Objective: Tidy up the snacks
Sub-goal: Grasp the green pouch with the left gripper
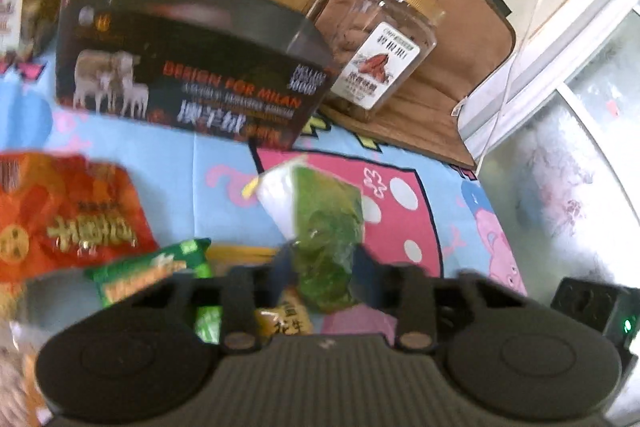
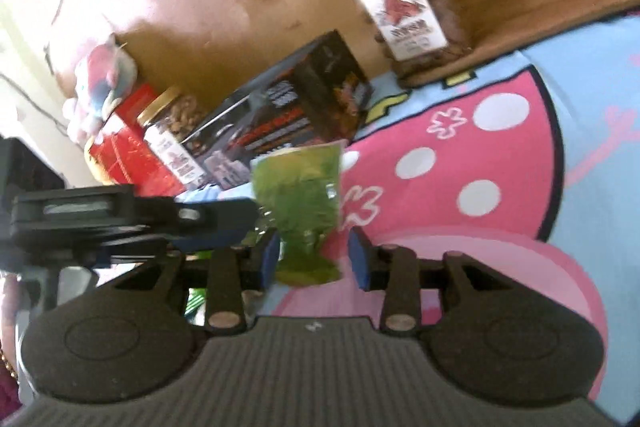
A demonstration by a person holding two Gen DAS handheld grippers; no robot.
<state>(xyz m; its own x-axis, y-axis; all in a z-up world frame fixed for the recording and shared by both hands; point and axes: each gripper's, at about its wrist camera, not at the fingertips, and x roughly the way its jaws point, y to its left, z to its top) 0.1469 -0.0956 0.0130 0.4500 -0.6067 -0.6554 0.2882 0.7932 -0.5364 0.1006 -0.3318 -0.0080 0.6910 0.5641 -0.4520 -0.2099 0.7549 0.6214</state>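
A green snack packet [image 1: 326,211] with a clear white top stands between the blue pads of my left gripper [image 1: 324,265], which is shut on its lower half above the cartoon mat [image 1: 404,211]. In the right wrist view the same green packet [image 2: 304,199] sits between the fingers of my right gripper [image 2: 314,259]. Its left pad is at the packet's edge, while a strip of pink mat shows before the right pad, so it stands open. From the left, the left gripper [image 2: 240,217] comes in side-on and meets the packet's edge.
A black box printed with sheep [image 1: 192,67] lies behind, and a gold-lidded clear jar [image 1: 388,55] stands on a brown cushion [image 1: 452,99]. An orange snack bag [image 1: 68,215], a green packet [image 1: 152,271] and a yellow packet [image 1: 284,319] lie at lower left. A second jar [image 2: 172,135] and a red box [image 2: 128,151] are at far left.
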